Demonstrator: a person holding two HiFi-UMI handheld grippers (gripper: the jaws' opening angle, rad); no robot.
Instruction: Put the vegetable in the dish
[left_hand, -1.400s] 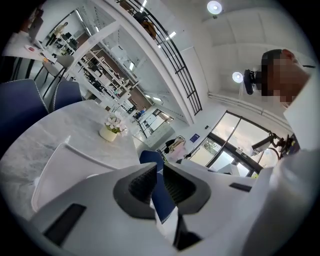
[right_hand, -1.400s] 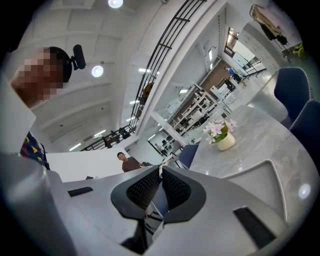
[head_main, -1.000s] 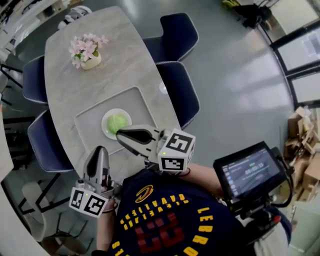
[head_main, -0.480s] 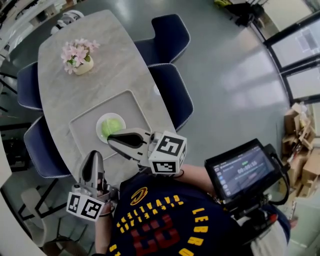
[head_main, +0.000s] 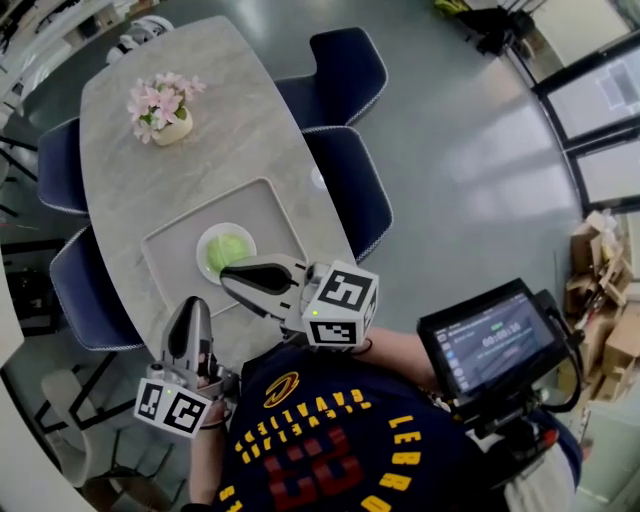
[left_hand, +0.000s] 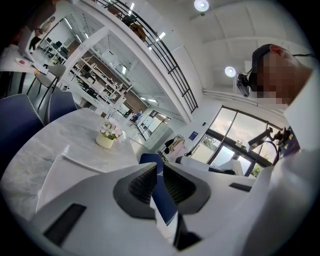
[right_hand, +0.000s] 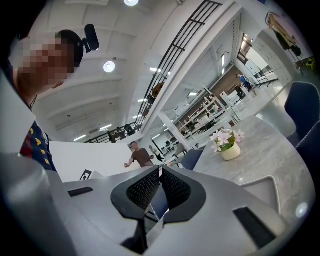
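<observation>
Only the head view shows the vegetable (head_main: 229, 250): a pale green, rounded lump with a leafy look, lying in the white dish (head_main: 207, 240). It fills most of the dish, which sits on a grey tray (head_main: 165, 245) near the bench (head_main: 250, 120) edge closest to the person.

In that view the right gripper (head_main: 229, 283) lies low over the tray's near edge, its tip just beside the dish and apart from the vegetable. The left gripper (head_main: 197, 304) is held further back, at the bench edge, pointing up the bench. A pot of pink flowers (head_main: 160, 105) stands at the far end, with navy chairs (head_main: 345, 185) along both sides. A lit screen (head_main: 490, 345) hangs at the person's right.

The two gripper views look out over the bench and miss the dish. The left gripper (left_hand: 156, 182) view shows its jaws closed on nothing, with only a thin slit between the ribbed pads, plus the flowers (left_hand: 110, 132) and a tray rim (left_hand: 75, 161). The right gripper (right_hand: 160, 187) view shows its jaws closed and empty too, the flowers (right_hand: 225, 142), a tray corner (right_hand: 260, 182) and two people far off in the hall.
</observation>
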